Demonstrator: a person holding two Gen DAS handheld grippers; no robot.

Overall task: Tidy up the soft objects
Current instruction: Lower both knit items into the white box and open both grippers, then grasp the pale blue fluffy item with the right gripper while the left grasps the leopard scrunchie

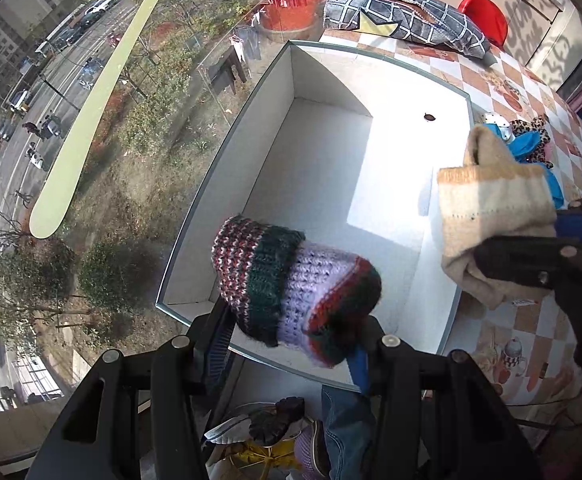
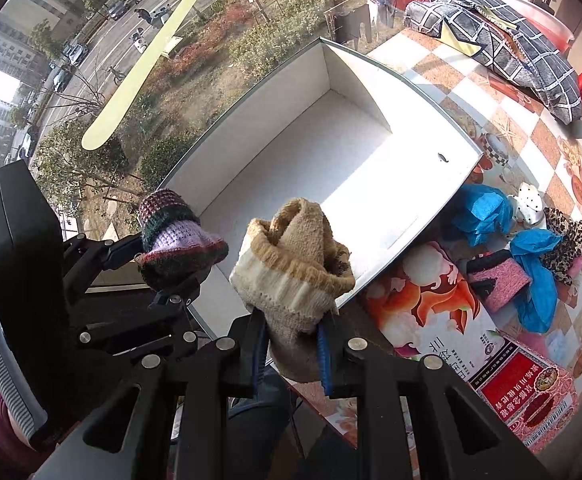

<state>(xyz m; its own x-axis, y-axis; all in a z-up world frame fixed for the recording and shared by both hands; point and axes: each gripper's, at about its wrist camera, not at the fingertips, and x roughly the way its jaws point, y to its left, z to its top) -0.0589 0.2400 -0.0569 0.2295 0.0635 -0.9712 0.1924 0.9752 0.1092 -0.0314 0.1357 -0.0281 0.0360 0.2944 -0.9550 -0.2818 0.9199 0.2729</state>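
My left gripper [image 1: 291, 340] is shut on a striped knit piece [image 1: 291, 284] in red, green and lilac, held over the near end of an open white box [image 1: 331, 160]. My right gripper [image 2: 291, 340] is shut on a beige knit sock [image 2: 295, 264], held over the box's near right wall [image 2: 411, 236]. The sock also shows in the left wrist view [image 1: 495, 216], with the right gripper [image 1: 547, 264] behind it. The left gripper and striped piece show in the right wrist view [image 2: 175, 240]. The box holds nothing but a small dark speck [image 1: 429, 117].
On the checked tablecloth [image 2: 511, 128], right of the box, lie blue cloths [image 2: 479, 212], a leopard-print piece [image 2: 571, 236], a pink knit piece [image 2: 499, 280] and a white dotted item [image 2: 531, 204]. A printed box lid [image 2: 451, 320] lies near. A grey checked cushion [image 2: 499, 36] sits far back. A window lies left.
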